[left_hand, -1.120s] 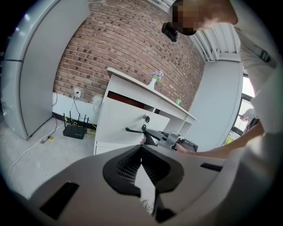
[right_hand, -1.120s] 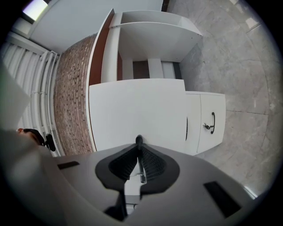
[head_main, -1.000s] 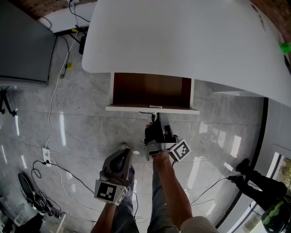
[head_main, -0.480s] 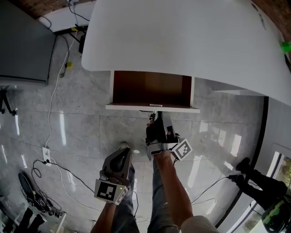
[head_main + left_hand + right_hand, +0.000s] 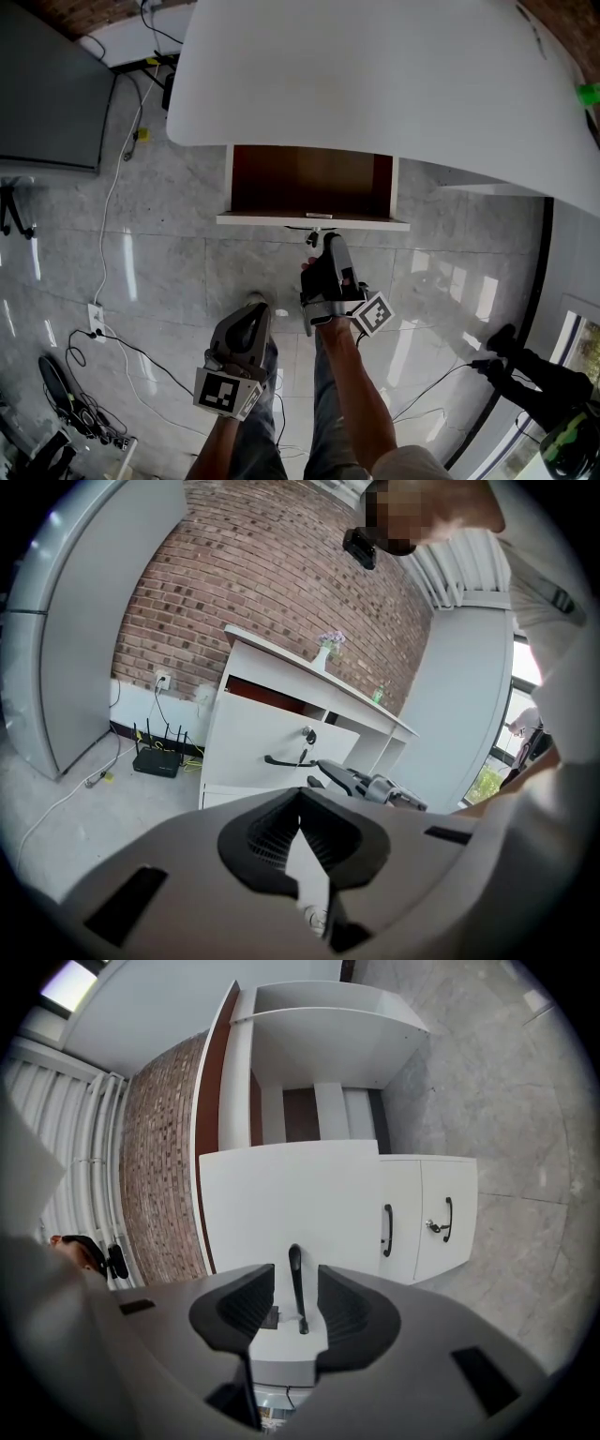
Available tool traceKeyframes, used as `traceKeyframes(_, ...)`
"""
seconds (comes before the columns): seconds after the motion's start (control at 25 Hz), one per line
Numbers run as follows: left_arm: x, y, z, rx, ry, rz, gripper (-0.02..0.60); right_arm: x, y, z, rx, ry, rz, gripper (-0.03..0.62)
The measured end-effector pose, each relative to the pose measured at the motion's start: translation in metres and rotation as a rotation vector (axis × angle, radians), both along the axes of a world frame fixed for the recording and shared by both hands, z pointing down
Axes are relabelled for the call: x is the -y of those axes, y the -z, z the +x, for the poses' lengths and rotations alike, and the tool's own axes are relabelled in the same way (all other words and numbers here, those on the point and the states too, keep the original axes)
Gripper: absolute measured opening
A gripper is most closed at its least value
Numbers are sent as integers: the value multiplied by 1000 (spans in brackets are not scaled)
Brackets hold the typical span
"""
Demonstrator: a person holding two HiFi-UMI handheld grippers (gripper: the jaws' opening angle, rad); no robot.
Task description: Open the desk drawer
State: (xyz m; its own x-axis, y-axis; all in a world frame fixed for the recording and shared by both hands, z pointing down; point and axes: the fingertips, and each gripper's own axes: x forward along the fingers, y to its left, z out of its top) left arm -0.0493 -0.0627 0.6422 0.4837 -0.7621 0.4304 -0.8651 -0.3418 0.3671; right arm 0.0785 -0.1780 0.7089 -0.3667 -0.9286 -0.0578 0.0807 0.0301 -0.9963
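Bright daylight, floor glare, fisheye-warped edges

The worktop (image 5: 375,84) was plain white; the drawer (image 5: 309,183) was reddish-brown inside, its front white, its handle (image 5: 296,1283) black. The floor (image 5: 159,272) was grey marbled tile, the wall (image 5: 281,564) red brick. The left gripper (image 5: 253,314) and right gripper (image 5: 325,246) were grey, their cubes marked in black-and-white squares.

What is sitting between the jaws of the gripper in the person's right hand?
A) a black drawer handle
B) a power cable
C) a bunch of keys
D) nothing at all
A: the right gripper view shows the black drawer handle standing in the gap of the right gripper, whose jaws have just been opening and no longer press on it.
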Motion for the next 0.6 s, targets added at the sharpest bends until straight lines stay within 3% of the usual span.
traceKeyframes(0.16,1,8,0,-1,0,18,12,-11,3,6,2,-21,-20,140)
traceKeyframes(0.32,8,22,1,2,2,47,12,-17,16,12,-40,-33,-29,26)
traceKeyframes(0.6,21,72,4,-14,0,104,12,-24,81,17,-136,-23,12,17)
